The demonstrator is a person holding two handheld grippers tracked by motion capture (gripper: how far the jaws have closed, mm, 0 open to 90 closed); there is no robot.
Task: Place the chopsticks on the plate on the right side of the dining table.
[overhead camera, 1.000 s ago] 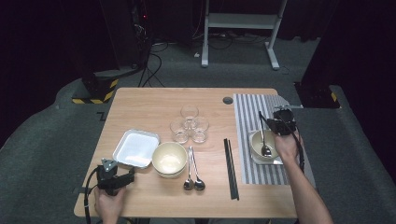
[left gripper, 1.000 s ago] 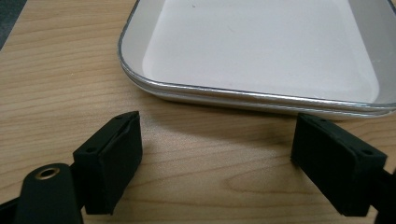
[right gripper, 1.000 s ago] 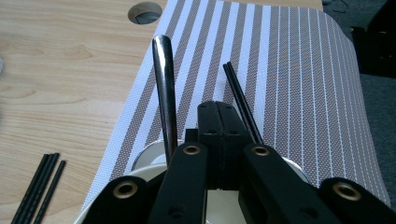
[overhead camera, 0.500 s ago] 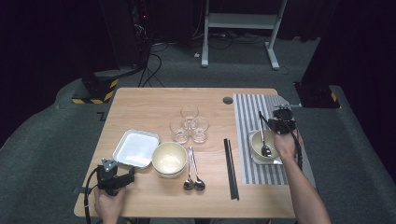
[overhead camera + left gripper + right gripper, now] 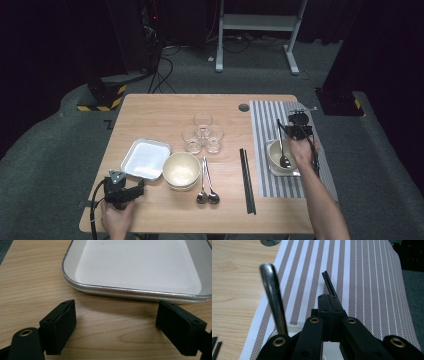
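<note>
Chopsticks (image 5: 329, 285), a black pair pinched between the shut jaws of the right gripper (image 5: 329, 298), jut forward over the striped placemat (image 5: 367, 277) at the table's right end. Seen from the high view, the right gripper (image 5: 295, 131) hovers just beyond a small bowl (image 5: 274, 156) that sits on a square plate (image 5: 295, 173) on the mat, a metal spoon (image 5: 283, 150) leaning in the bowl with its handle rising beside the jaws. The pair looks due to be laid on the mat near the bowl; doing that well means lowering the sticks level, keeping clear of the spoon handle, and opening only once both tips rest on the cloth so neither rolls.

Farther left on the wooden table (image 5: 150, 110), a second pair of chopsticks (image 5: 247, 180) lies beside two spoons (image 5: 207, 185), a cream bowl (image 5: 181, 169), three glasses (image 5: 202, 133) and a white square tray (image 5: 146, 159). The left gripper (image 5: 117, 335) rests on the wood just short of that tray (image 5: 140, 267), jaws spread wide and holding nothing.
</note>
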